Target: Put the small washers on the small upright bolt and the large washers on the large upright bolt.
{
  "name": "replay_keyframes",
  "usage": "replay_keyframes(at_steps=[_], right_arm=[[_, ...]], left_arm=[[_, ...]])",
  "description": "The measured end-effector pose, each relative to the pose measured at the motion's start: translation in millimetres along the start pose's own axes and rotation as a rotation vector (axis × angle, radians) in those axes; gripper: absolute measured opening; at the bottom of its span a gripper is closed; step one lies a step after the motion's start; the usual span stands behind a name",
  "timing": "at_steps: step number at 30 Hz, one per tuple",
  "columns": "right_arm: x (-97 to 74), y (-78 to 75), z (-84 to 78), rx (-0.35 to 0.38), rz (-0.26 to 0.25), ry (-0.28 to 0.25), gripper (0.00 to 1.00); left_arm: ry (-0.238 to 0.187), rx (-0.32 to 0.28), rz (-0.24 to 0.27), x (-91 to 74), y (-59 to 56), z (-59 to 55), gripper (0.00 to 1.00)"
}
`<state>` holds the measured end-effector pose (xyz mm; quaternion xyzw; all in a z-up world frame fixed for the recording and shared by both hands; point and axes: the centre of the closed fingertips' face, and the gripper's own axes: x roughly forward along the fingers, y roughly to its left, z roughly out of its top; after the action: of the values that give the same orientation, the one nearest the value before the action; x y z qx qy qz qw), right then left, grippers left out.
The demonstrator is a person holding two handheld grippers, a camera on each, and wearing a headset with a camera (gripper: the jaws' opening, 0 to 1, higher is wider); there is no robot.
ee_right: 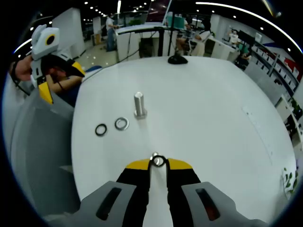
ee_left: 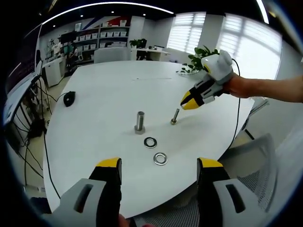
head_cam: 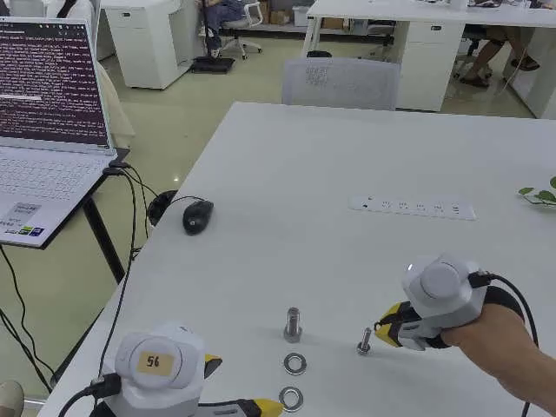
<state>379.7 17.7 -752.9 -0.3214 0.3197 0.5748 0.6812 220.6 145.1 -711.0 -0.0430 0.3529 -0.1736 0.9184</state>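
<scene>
Beside the small upright bolt [head_cam: 365, 341], pinches what seems a small washer [ee_right: 157, 161] in the right claw [head_cam: 384, 333], holds the left claw [ee_left: 159, 164] spread, and next needs centring over the tip.

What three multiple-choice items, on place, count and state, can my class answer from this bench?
1. Where do the loose washers lie? A beside the mouse; B on the laptop; C between the large bolt and the person.
2. How many washers lie loose on the table? A one; B two; C four.
3. The left gripper is: A open; B shut on a washer; C shut on a bolt.
C: they lie nearer the person than the bolt. B: two rings show. A: its jaws stand wide apart.
</scene>
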Motion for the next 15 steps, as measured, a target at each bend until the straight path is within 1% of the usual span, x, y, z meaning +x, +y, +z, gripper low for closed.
replay_keyframes(at_steps=[6,10,15], right_arm=[[7.5,7.2,1.3,-0.045,0.024,0.029,0.13],[9.8,6.5,0.1,-0.054,0.028,0.038,0.13],[10.0,5.3,0.8,-0.056,0.030,0.046,0.13]], left_arm=[[0.000,-0.005,0.006,-2.0,2.1,-1.0,0.64],[-0.001,-0.008,0.009,-2.2,3.6,-1.9,0.64],[0.000,-0.008,0.008,-1.8,2.6,-1.8,0.64]])
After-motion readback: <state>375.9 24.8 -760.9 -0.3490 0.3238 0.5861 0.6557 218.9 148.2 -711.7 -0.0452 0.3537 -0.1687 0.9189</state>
